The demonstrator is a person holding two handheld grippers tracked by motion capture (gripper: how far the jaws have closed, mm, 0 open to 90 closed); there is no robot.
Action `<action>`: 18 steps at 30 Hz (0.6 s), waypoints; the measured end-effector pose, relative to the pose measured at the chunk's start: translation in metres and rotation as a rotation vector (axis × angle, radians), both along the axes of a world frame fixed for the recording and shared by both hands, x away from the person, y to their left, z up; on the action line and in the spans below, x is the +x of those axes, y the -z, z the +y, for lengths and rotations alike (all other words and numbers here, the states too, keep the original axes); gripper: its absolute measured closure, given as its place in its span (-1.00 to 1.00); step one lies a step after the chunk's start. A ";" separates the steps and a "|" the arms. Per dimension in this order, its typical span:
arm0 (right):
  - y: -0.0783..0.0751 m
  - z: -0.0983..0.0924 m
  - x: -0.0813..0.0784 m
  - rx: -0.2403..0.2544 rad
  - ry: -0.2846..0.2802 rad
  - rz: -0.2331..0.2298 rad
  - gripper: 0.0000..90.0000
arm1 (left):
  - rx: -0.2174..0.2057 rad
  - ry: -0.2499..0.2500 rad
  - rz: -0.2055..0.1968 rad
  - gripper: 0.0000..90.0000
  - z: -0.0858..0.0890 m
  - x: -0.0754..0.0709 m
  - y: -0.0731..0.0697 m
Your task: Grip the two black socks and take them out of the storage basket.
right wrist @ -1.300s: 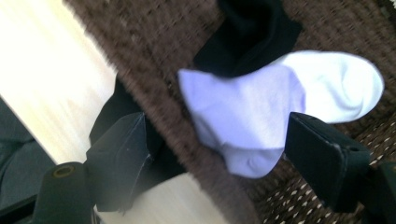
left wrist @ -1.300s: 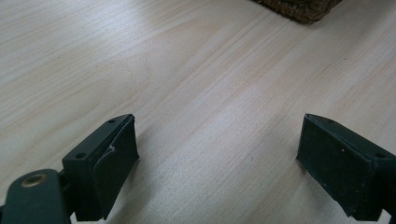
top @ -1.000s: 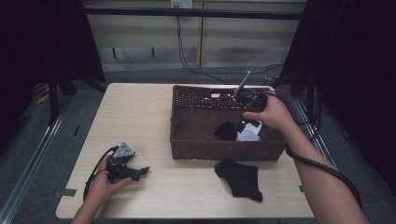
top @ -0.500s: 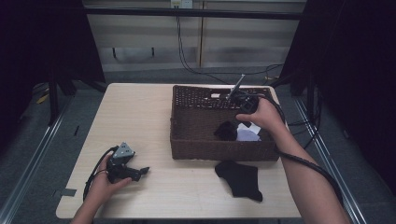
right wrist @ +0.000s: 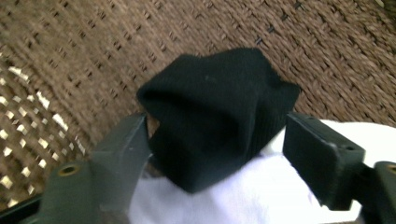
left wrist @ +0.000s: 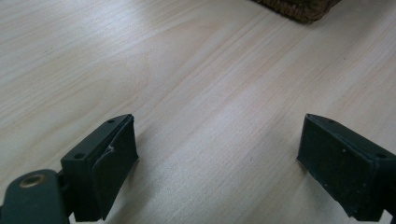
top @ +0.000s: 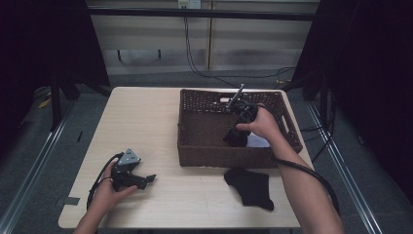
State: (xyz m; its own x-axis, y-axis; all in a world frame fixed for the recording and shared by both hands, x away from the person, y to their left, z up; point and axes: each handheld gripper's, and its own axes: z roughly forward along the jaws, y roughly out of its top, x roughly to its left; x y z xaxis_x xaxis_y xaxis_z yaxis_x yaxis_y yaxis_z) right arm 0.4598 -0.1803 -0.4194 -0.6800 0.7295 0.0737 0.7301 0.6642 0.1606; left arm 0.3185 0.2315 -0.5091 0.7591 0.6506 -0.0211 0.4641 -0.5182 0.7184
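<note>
**Second black sock between your right fingers, not yet gripped**

You are partway through emptying the wicker basket of its laundry. One black sock already lies flat on the tabletop, just outside the basket's near wall at about 5 o'clock from the basket's middle. Left inside are a bunched black sock and a white cloth under it, both sitting in the basket's near right part, at about 4 o'clock.

Your right gripper points down into the basket over that bunched sock. In the right gripper view the sock sits between the two fingers, which stand apart: the far one looks clear of the fabric and the near one is at its edge, so by my reading the grip is not yet made. The fingers have just been closing in on it.

Your left gripper rests on the tabletop at about 8 o'clock from the basket, its fingers wide apart with nothing but bare wood between them.

Compared with a second ago, your right hand has dropped from above the basket's far right rim down and toward the near wall, so the gripper now reaches the sock. Your left hand and the sock on the tabletop lie where they were.

What I judge remains: close on the bunched sock, lift it out, then deal with the white cloth
</note>
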 end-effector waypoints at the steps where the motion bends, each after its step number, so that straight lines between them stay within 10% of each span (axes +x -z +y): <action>1: 0.002 0.000 0.001 0.009 -0.005 -0.005 -0.14 | -0.002 0.000 0.001 -0.76 0.000 0.000 0.000; 4: 0.005 0.002 0.000 0.031 0.005 -0.006 0.50 | -0.002 0.001 0.002 -0.76 0.000 0.000 0.000; 8: -0.002 0.002 -0.004 0.039 -0.019 0.001 0.81 | -0.001 0.001 0.001 -0.76 0.000 0.000 0.000; 18: -0.036 -0.005 -0.012 0.021 -0.036 0.007 0.84 | -0.001 0.001 0.001 -0.76 0.000 0.000 0.000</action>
